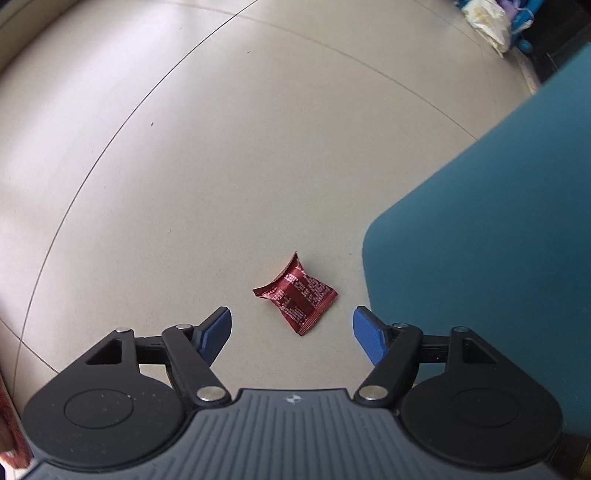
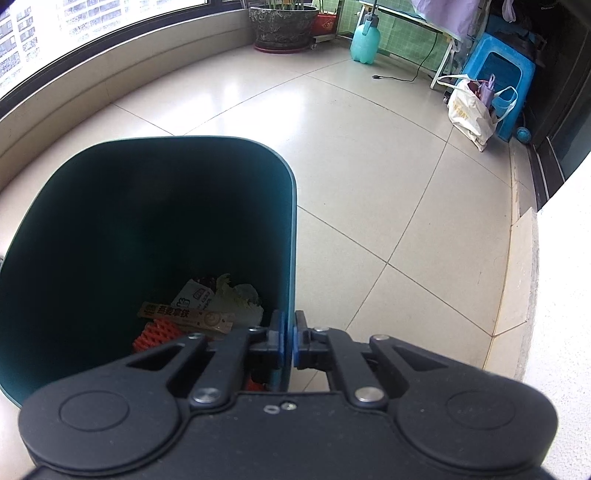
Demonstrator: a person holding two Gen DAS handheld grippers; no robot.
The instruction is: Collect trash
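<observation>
A crumpled red snack wrapper (image 1: 297,297) lies on the tiled floor. My left gripper (image 1: 291,321) is open just above the floor, its blue pads either side of the wrapper and a little short of it, not touching. A teal trash bin (image 1: 491,236) stands right of the wrapper. My right gripper (image 2: 289,341) is shut on the teal trash bin's right wall (image 2: 290,236), one pad inside and one outside. Inside the bin lie an orange-printed wrapper (image 2: 184,317), white paper (image 2: 236,299) and orange foam netting (image 2: 155,334).
Far across the floor stand a large plant pot (image 2: 282,24), a turquoise sprayer bottle (image 2: 365,40), a blue plastic stool (image 2: 498,77) and a white shopping bag (image 2: 471,110). A low ledge under the window curves along the left. A white wall edge (image 2: 554,258) is at right.
</observation>
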